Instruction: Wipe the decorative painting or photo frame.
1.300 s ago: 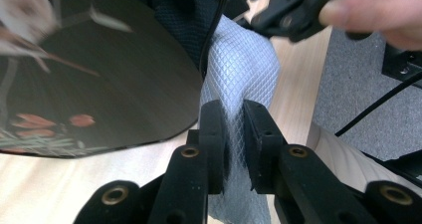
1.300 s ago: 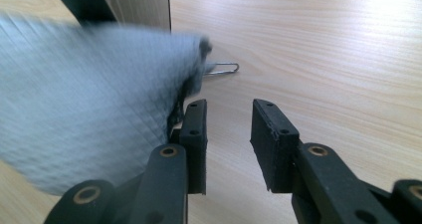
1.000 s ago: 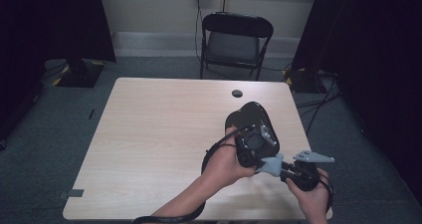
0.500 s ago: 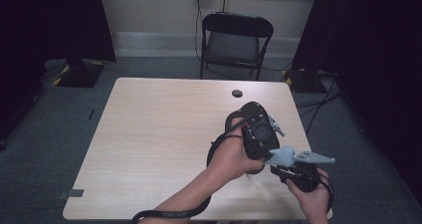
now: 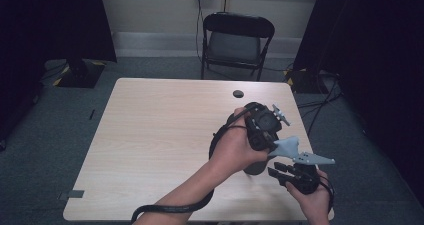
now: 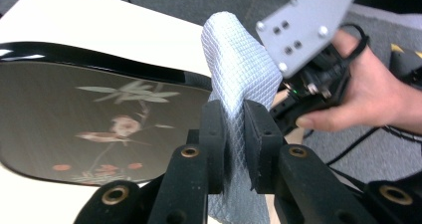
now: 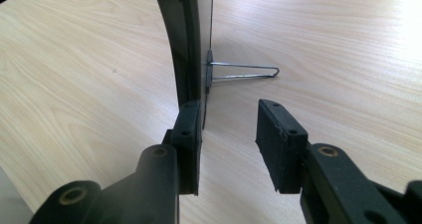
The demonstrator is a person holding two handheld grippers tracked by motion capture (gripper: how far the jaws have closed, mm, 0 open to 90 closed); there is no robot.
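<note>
Grey carpeted room, dark curtains at both sides, a folding chair [image 5: 238, 41] against the far wall.

Desk [image 5: 150, 135]: pale wood, a small dark disc [image 5: 238, 93] near its far edge, well beyond both grippers.

Frame [image 6: 94, 129]: black, glossy, standing upright on a wire prop [image 7: 246, 72] at the desk's right part; its glass shows a bird-and-blossom picture. In the right gripper view its edge rises directly ahead of the left-hand jaw, the prop lying on the desk beyond the gap.

Left gripper [image 6: 234, 134]: jaws narrow, clamped on a cloth [image 6: 239, 69], white and quilted, which stands up between them just beside the frame's face.

Right gripper [image 7: 229, 134]: jaws part-open and just been opening; the left-hand pad lies against or just beside the frame's back, the other well clear of it, so no grip on the frame. Whether that pad touches cannot be told.

Step in hand, by judgement: wiping the frame's glass, the steadying hold being let go.

Next move, by judgement: bring the cloth flat onto the glass with light pressure, since the unheld frame on its thin prop could tip backward.
</note>
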